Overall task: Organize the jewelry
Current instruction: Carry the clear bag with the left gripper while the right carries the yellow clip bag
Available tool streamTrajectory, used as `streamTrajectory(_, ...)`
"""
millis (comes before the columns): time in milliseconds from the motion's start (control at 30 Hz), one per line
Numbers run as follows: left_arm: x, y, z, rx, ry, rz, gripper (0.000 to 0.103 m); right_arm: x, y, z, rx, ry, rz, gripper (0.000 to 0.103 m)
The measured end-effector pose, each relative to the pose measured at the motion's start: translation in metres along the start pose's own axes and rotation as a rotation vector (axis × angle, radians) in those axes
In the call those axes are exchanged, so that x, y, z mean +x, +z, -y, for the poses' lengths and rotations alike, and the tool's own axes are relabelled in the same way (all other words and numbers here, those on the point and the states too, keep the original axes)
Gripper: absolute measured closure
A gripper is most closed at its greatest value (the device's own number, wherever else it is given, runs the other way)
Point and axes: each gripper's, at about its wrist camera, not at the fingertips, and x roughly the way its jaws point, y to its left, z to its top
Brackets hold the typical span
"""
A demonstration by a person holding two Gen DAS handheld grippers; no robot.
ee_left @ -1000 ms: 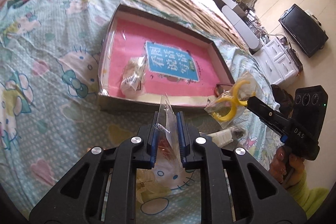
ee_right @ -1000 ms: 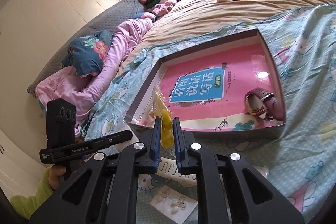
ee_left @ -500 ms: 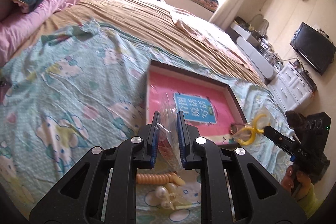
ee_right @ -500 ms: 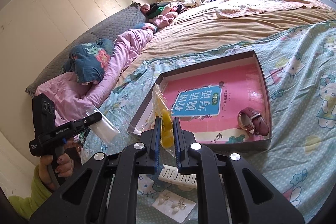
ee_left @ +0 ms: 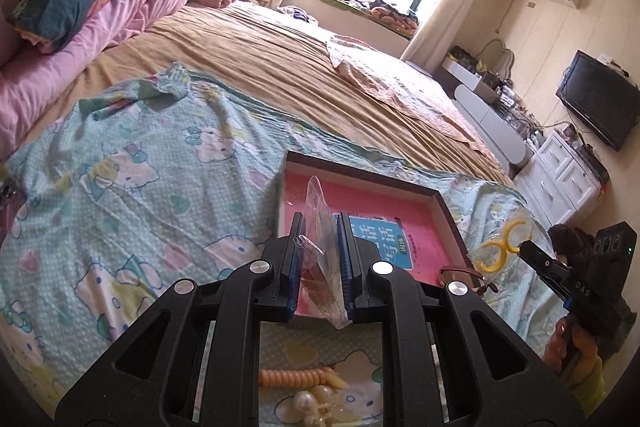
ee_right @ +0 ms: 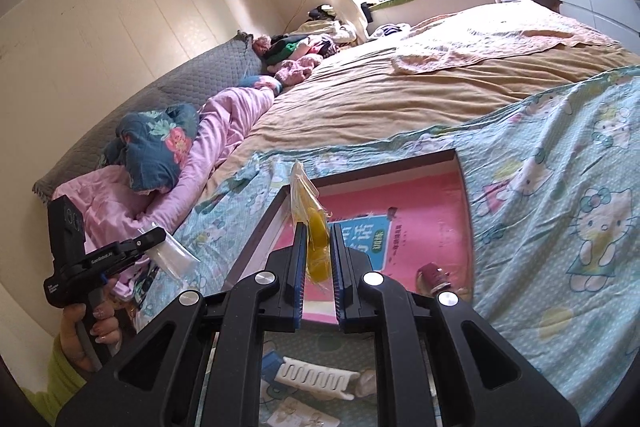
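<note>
Left gripper (ee_left: pixel 320 263): clamped on clear bag (ee_left: pixel 320 255) with reddish piece inside; held in the air in front of the box (ee_left: pixel 448 211). Right gripper (ee_right: pixel 318 267): clamped on second clear bag holding yellow rings (ee_right: pixel 316 247); also in the air, near the box's front left corner in the right wrist view. Same rings seen from the left wrist view at the tip of the right gripper (ee_left: pixel 520 249), off the box's right edge.

Box on cartoon sheet (ee_left: pixel 140 167), lined with pink book (ee_left: pixel 384 227). Already in box: watch (ee_right: pixel 434 275) near the front right corner. Anything else in the box hidden behind the fingers; cannot tell.

Still loose on the sheet, below the grippers:
- coiled hair tie (ee_left: pixel 296 377)
- pearl piece (ee_left: pixel 312 403) in clear wrap
- white comb (ee_right: pixel 316 377)
- card with earrings (ee_right: pixel 300 417), partly hidden
- glasses (ee_left: pixel 466 277), just beside the box's front right corner

Judgement: early to middle of task. One item boxed, two bagged items in hand and not yet placed, at least four or five left on the sheet. Next likely: lower both bags into the box, release, go back for loose items.

Risk: bags thin and slack, held by an edge; could slip or land on the box wall.
</note>
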Motion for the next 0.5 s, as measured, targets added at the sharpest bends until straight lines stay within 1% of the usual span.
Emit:
streamTrajectory(167,0.019,0.003,0.023,0.041,-0.024,-0.018,0.094,-0.002,0.002,0.015,0.026,-0.027,0.012,0.092)
streamTrajectory(300,0.034,0.002,0.032,0.043,-0.042,-0.035,0.094,-0.002,0.002,0.025,0.044,-0.044,0.019,0.092)
streamTrajectory(400,0.044,-0.001,0.035,0.027,-0.075,-0.045,0.094,-0.001,0.003,0.031,0.052,-0.055,0.018,0.092)
streamTrajectory(500,0.055,-0.009,0.042,0.041,-0.108,-0.065,0.094,0.001,0.003,0.035,0.059,-0.064,0.013,0.092)
